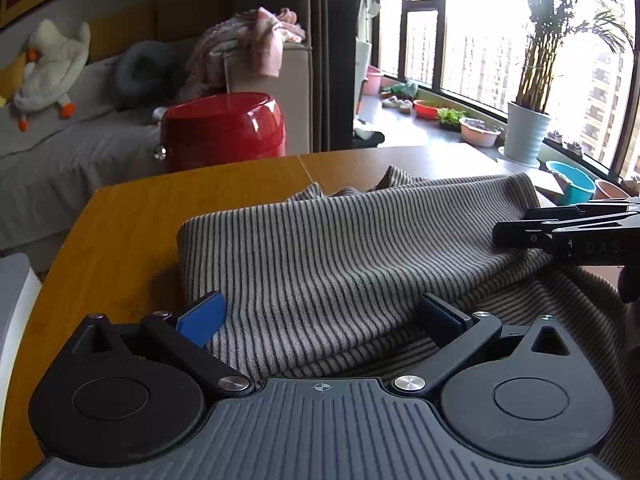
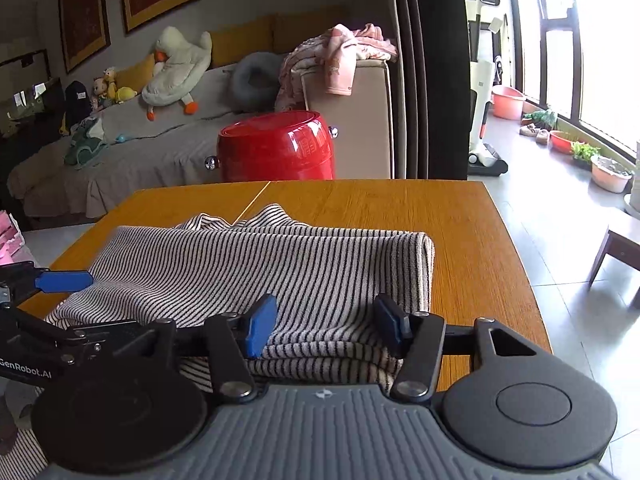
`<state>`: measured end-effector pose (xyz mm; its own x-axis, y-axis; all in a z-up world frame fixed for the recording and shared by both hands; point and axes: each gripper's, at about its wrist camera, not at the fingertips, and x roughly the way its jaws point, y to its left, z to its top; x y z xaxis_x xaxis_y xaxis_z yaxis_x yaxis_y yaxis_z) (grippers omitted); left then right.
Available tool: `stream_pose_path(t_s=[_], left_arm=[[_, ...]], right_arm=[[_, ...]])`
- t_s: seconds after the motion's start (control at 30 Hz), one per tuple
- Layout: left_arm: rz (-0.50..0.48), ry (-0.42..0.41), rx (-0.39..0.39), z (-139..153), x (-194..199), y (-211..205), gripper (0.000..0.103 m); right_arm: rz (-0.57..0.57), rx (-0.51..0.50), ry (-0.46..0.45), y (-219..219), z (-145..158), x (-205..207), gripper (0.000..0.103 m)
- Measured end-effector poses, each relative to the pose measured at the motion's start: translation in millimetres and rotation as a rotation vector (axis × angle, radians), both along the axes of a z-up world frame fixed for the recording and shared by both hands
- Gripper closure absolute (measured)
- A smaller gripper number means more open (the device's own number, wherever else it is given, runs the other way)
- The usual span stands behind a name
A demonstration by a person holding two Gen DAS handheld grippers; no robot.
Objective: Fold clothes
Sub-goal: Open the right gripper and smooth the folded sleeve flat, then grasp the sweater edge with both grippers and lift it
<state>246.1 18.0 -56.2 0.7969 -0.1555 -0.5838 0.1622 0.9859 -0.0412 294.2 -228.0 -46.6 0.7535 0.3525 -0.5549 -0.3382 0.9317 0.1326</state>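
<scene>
The left gripper (image 1: 324,316) stands wide open over the striped garment (image 1: 340,248), which lies partly folded on the wooden table (image 1: 132,216); soft, light and limp, it looks best pinched at a folded edge; the right gripper (image 2: 326,326) is likewise open astride its near hem

Left gripper (image 1: 320,318) is held low and level, jaws spread wide, blue pads (image 1: 202,318) at 10 and 2 o'clock of the wrist. Right gripper (image 2: 326,324) is likewise held level, jaws parted but narrower. In the left wrist view, the right gripper is seen side-on at 3 o'clock; in the right wrist view, the left at 9 o'clock.
</scene>
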Motion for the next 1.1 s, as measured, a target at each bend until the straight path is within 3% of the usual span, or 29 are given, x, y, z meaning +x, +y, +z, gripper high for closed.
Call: stream_pose_path(t_s=[0.17, 0.33, 0.53, 0.67, 0.77, 0.93, 1.0, 1.1], left_arm=[[0.002, -0.012, -0.146, 1, -1, 20, 0.000], [0.002, -0.008, -0.090, 1, 1, 10, 0.000], [-0.001, -0.012, -0.145, 1, 0, 19, 0.000], [-0.002, -0.015, -0.192, 0, -1, 26, 0.000], [0.006, -0.019, -0.178, 1, -1, 23, 0.000], [0.010, -0.021, -0.182, 2, -8, 21, 0.000], [0.008, -0.015, -0.150, 2, -18, 17, 0.000], [0.012, -0.008, -0.114, 2, -33, 13, 0.000]], right_arm=[[0.075, 0.054, 0.020, -5, -1, 4, 0.024], [-0.021, 0.029, -0.042, -5, 2, -8, 0.026], [-0.006, 0.088, -0.009, -15, 1, -5, 0.025], [-0.018, 0.022, 0.001, -4, 1, -4, 0.025], [-0.050, -0.031, -0.015, 6, 1, -11, 0.025], [-0.029, 0.046, -0.025, -3, 2, -30, 0.025], [-0.005, 0.091, -0.026, -8, 3, -37, 0.025], [0.018, 0.076, -0.002, -6, 2, -42, 0.024]])
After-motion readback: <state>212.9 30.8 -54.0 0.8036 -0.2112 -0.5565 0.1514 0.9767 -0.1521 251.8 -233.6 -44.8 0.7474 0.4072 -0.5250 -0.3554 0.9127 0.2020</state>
